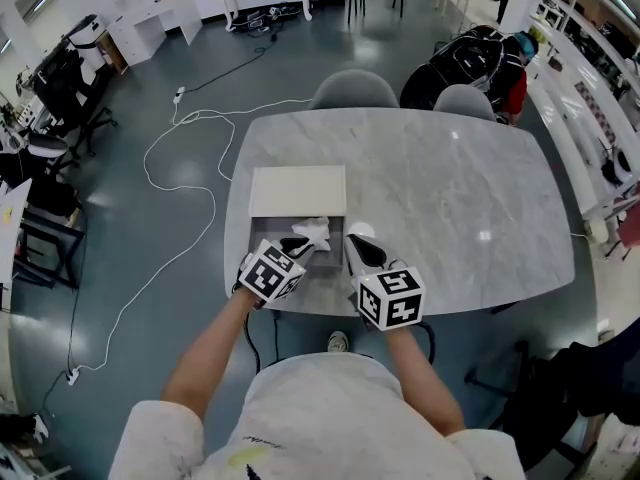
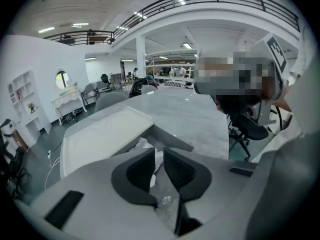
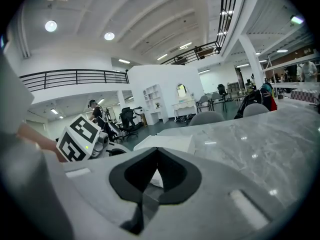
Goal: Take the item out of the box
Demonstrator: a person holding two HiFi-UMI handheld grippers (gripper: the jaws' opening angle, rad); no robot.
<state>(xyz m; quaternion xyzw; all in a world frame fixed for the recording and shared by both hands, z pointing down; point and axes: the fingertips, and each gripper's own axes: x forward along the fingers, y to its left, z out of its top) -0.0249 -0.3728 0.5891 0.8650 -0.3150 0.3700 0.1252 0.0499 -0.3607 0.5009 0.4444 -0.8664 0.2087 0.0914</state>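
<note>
An open grey box [image 1: 262,238] stands at the near edge of the marble table [image 1: 450,198], its white lid [image 1: 298,190] laid flat behind it. Crumpled white paper [image 1: 315,231] sticks up from the box. My left gripper [image 1: 303,244] reaches into the box, its jaws nearly closed with the white paper [image 2: 142,145] pinched in the narrow gap. In the left gripper view [image 2: 158,154] the lid [image 2: 105,134] lies beyond the jaws. My right gripper [image 1: 356,238] hovers at the box's right side with its tips touching [image 3: 157,151]. White paper [image 3: 157,178] shows behind them.
Two grey chairs [image 1: 354,90] [image 1: 465,101] stand at the table's far side, with a black bag [image 1: 470,58] behind the right one. A white cable [image 1: 180,188] runs over the floor on the left. The table's near edge lies right under the grippers.
</note>
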